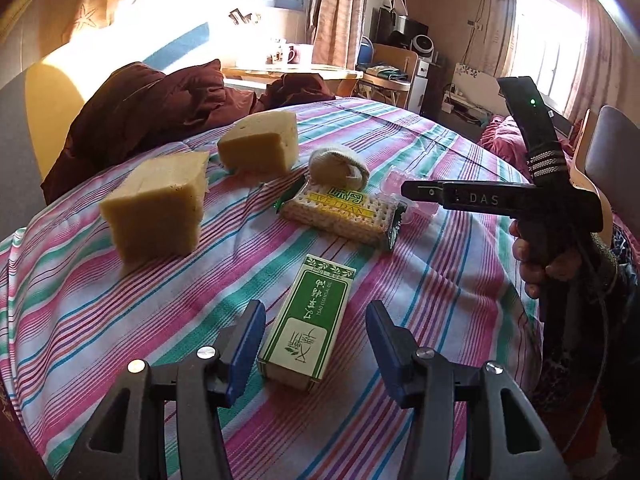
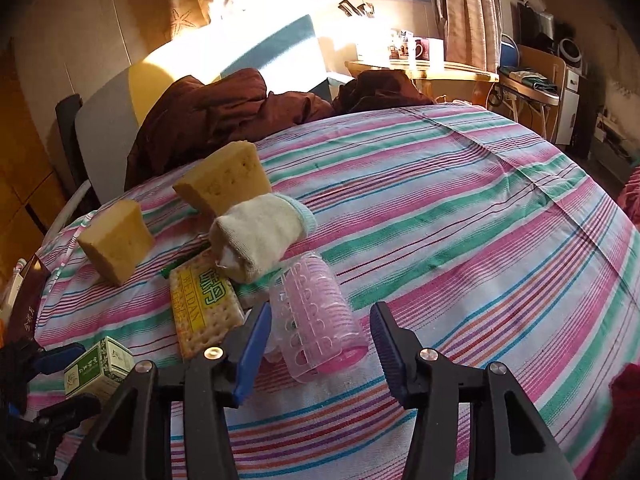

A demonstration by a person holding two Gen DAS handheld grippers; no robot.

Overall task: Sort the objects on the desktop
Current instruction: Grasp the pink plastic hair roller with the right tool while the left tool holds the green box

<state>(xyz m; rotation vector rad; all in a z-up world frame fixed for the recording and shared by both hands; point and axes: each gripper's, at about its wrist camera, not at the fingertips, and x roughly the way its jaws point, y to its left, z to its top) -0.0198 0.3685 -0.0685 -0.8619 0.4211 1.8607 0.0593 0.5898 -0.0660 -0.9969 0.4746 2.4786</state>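
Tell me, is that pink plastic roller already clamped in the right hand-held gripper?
No, the right hand-held gripper stands open, its blue fingers either side of the pink roller, which lies on the striped cloth.

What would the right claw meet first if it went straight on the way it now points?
Most likely the pink roller, which lies on the striped cloth between the open fingers of the right claw, nearer its left finger. Depth is unclear, so the claw may still be above it.
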